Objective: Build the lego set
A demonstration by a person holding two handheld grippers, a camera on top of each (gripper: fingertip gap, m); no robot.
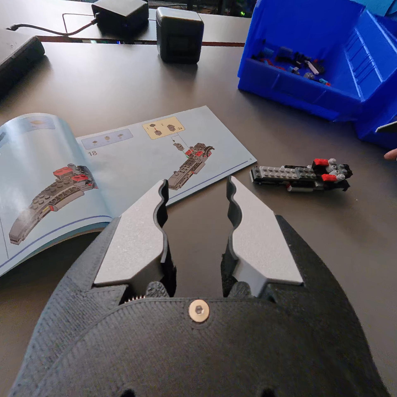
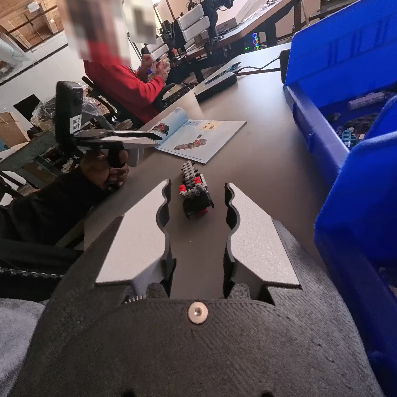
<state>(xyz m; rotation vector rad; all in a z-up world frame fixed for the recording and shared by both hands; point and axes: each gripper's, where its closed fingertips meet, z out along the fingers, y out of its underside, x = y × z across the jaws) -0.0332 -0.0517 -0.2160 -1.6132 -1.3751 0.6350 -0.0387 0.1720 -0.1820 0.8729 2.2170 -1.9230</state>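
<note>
A part-built lego model (image 1: 300,177), grey, black and red, lies on the dark table to the right of an open instruction booklet (image 1: 120,167). My left gripper (image 1: 196,184) is open and empty, hovering over the booklet's near edge, left of the model. In the right wrist view the model (image 2: 196,191) lies just ahead of my right gripper (image 2: 197,187), which is open and empty, its fingers either side of the model's near end without touching. The left gripper (image 2: 158,138) shows there from the side, held by a hand, near the booklet (image 2: 199,137).
A blue bin (image 1: 300,90) with several loose lego pieces stands at the back right; a second blue bin (image 2: 361,214) is close on the right. Two black boxes (image 1: 179,34) and a cable sit at the table's far edge. A person in red sits beyond the table.
</note>
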